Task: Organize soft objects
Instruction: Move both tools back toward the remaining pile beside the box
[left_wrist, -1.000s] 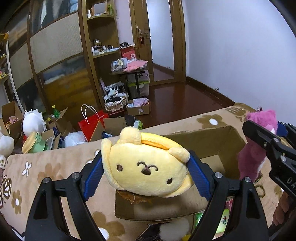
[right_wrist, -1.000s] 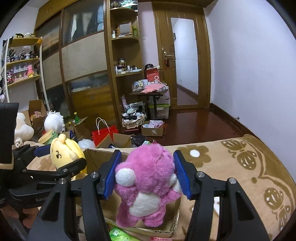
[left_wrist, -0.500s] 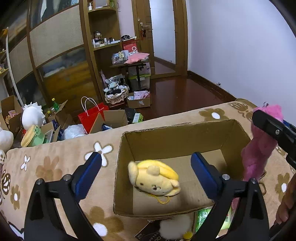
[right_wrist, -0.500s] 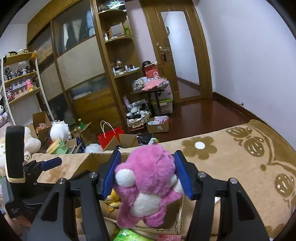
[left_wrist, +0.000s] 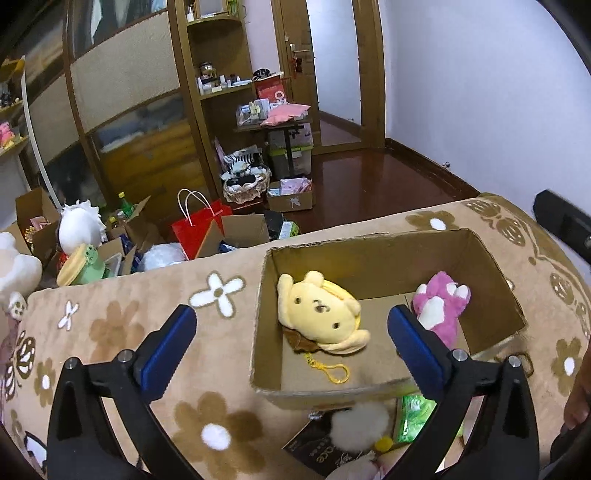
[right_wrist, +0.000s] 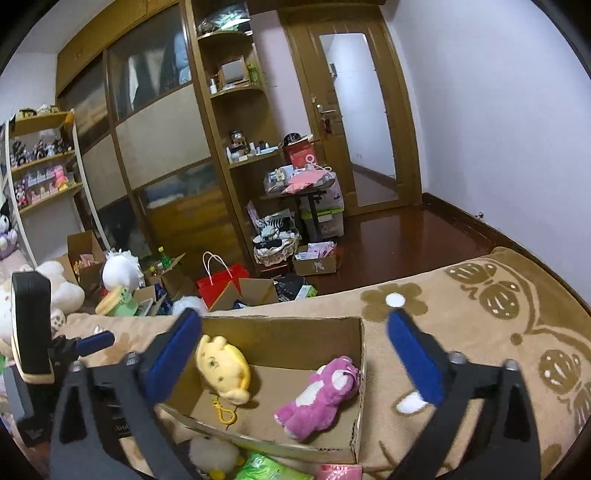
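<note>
Cardboard box: the open box sits on the flower-patterned brown blanket of what looks like a bed or sofa; both toys now lie on its floor.
Yellow plush: the yellow plush lies face up at the box's left side, touching or nearly touching the left wall, its yellow clip and cord trailing toward the near wall.
Pink plush: the pink plush lies on its back against the right wall, apart from the yellow one.
Left gripper: the left gripper has just been opening and stands spread wide, holding nothing; the yellow plush lies below, free of its blue pads.
Right gripper: the right gripper has just been opening, its jaws wide apart and empty, the pink plush down in the box beneath them.
Done so far: two soft toys appear to be stowed.
Left to do: a white fluffy ball and a green packet lie just outside the near wall; whether the packet belongs with the soft things I cannot tell. More plush sits on the floor beyond the blanket, at the left.
Edges: the near cardboard wall stands between both grippers and the loose items, so I judge that reaching them means drawing back over it.
Open room: bare box floor remains between the toys; the blanket left of the box is open.
</note>
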